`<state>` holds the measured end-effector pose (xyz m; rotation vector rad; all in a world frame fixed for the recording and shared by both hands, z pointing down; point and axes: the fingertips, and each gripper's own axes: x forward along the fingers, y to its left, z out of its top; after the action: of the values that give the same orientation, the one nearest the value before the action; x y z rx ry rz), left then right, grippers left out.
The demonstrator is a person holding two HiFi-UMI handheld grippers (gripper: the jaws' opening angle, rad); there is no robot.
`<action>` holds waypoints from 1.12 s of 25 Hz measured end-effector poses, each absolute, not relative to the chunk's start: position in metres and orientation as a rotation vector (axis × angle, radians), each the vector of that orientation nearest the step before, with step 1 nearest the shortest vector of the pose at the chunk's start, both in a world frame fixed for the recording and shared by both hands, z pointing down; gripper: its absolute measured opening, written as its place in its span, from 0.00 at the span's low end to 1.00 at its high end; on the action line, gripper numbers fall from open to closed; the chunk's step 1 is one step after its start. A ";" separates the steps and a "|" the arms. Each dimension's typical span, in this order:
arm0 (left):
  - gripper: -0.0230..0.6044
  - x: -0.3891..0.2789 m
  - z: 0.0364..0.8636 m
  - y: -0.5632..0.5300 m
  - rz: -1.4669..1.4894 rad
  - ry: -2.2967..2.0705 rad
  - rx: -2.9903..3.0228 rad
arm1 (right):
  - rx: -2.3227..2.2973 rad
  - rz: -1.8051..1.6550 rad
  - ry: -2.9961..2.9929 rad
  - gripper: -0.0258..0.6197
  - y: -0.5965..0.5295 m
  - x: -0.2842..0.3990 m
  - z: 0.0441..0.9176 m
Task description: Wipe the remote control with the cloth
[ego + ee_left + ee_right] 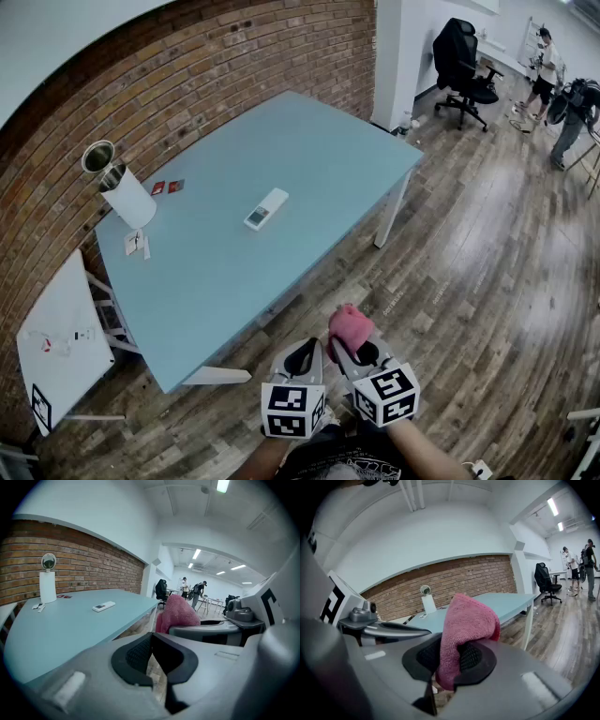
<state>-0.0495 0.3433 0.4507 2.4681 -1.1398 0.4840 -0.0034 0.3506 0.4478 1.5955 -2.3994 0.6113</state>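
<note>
Meanwhile, you are holding your right gripper (357, 355) over the wooden floor (469, 253), its fingers clamping a pink cloth (350, 326) (bunched up above the tips). Your left gripper (305, 355) is hovering just beside it, fingers pressed together on nothing. The white remote control (267, 208) is lying near the middle of the pale blue surface (319, 150), well apart from both.

Head view steeply down on table (216, 272), gripper views low, facing it
</note>
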 end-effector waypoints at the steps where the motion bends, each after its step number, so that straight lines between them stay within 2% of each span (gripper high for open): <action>1: 0.03 -0.053 0.450 0.344 0.483 -1.136 2.470 | 1.597 0.608 -2.399 0.14 0.350 -0.008 0.446; 16: 0.03 -0.080 0.455 0.331 0.490 -1.123 2.481 | 1.615 0.579 -2.406 0.14 0.329 -0.035 0.443; 28: 0.03 -0.078 0.466 0.267 0.518 -1.211 2.435 | 1.543 0.603 -2.463 0.14 0.263 -0.031 0.455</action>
<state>-0.0784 0.2666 0.4658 2.4353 -1.2107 0.5179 -0.0313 0.2631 0.4545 1.5429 -2.4631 0.6027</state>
